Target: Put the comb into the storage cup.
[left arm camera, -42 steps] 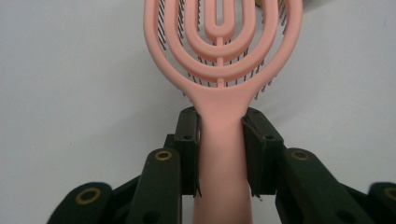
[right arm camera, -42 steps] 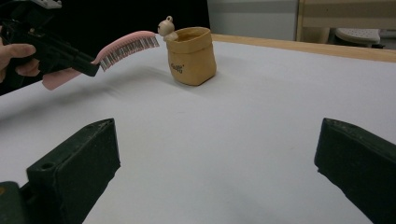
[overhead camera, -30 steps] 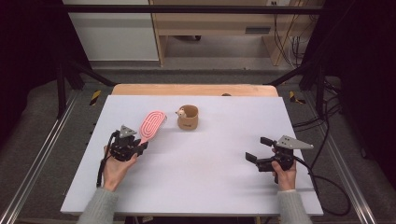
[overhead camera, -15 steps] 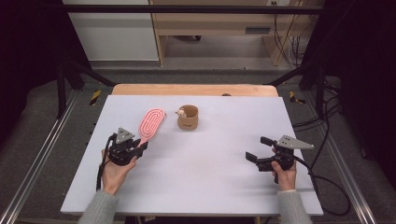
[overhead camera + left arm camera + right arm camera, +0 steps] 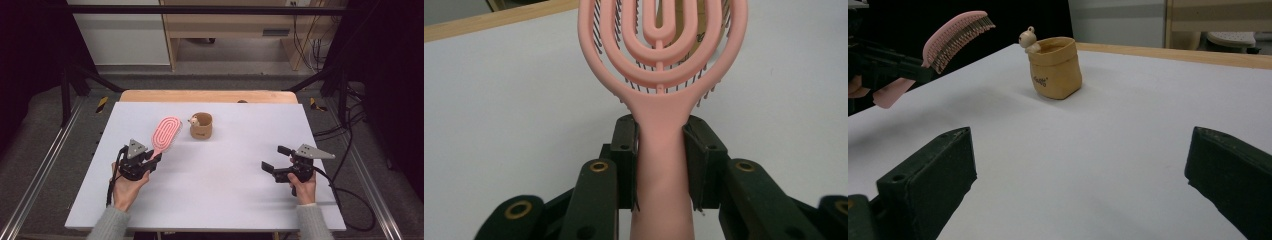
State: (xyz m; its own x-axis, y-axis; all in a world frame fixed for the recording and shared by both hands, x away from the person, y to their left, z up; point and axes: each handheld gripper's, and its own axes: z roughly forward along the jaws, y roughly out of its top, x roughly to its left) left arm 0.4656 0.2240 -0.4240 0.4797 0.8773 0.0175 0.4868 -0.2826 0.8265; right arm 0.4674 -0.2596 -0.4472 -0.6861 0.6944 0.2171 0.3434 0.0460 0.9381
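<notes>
Your left tongs (image 5: pixel 659 165) clamp the pink hairbrush (image 5: pixel 664 75) by its stiff, slick handle; it's light. Right tongs (image 5: pixel 281 159), at 4 o'clock, gape empty.

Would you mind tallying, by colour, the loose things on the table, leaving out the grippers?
Pink: 1, the hairbrush
Tan: 1, the pouch with a small figure at its rim
Total: 2

tan pouch (image 5: pixel 201 127) upright mid-table; white table (image 5: pixel 225 200) | wooden edge (image 5: pixel 200 96) behind
</notes>
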